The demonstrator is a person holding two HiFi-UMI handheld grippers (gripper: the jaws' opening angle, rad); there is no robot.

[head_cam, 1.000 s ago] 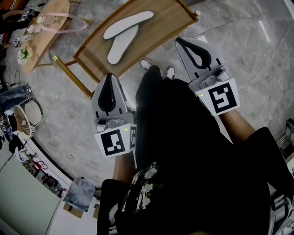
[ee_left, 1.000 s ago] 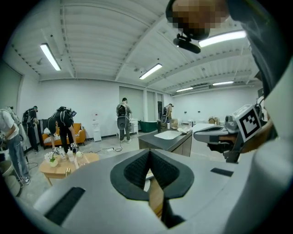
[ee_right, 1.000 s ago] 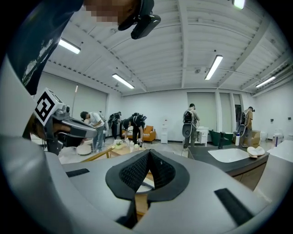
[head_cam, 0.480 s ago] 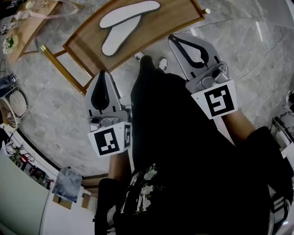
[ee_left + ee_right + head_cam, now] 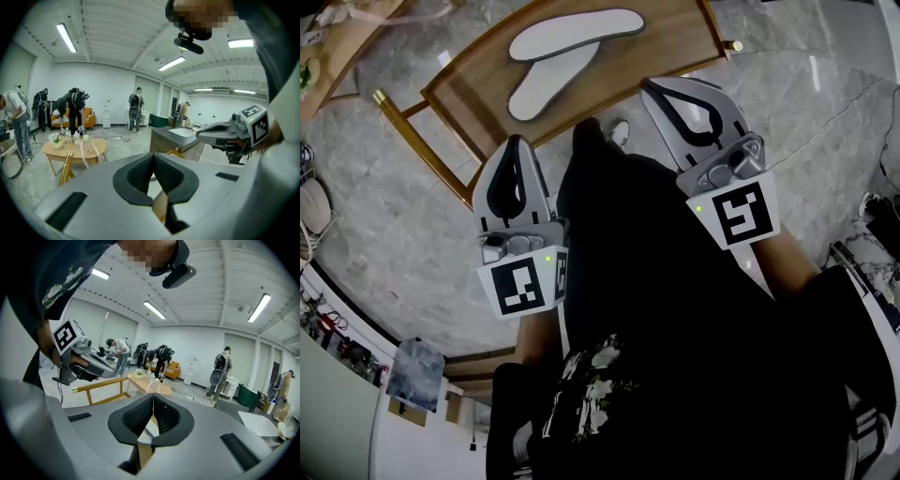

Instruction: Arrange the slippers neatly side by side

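Two white slippers lie on a low wooden table (image 5: 675,42) at the top of the head view. One slipper (image 5: 577,34) lies crosswise, and the other slipper (image 5: 546,82) lies at an angle below it, with their left ends meeting. My left gripper (image 5: 516,142) hovers short of the table's near edge, jaws shut and empty. To the right, my right gripper (image 5: 651,86) reaches the table's near right edge, also shut and empty. Each gripper view shows closed jaws, the left gripper (image 5: 152,156) and the right gripper (image 5: 153,397), with no slipper between them.
The table has gold legs (image 5: 417,141) and stands on a grey marble floor. A round wooden side table (image 5: 75,147) with small items stands further off. Several people work in the background near an orange sofa (image 5: 70,118). The person's shoes (image 5: 619,131) stand by the table.
Both grippers have moved closer to the wooden table and a little lower, rolling slightly. The slippers have not moved. Both jaws stay shut.
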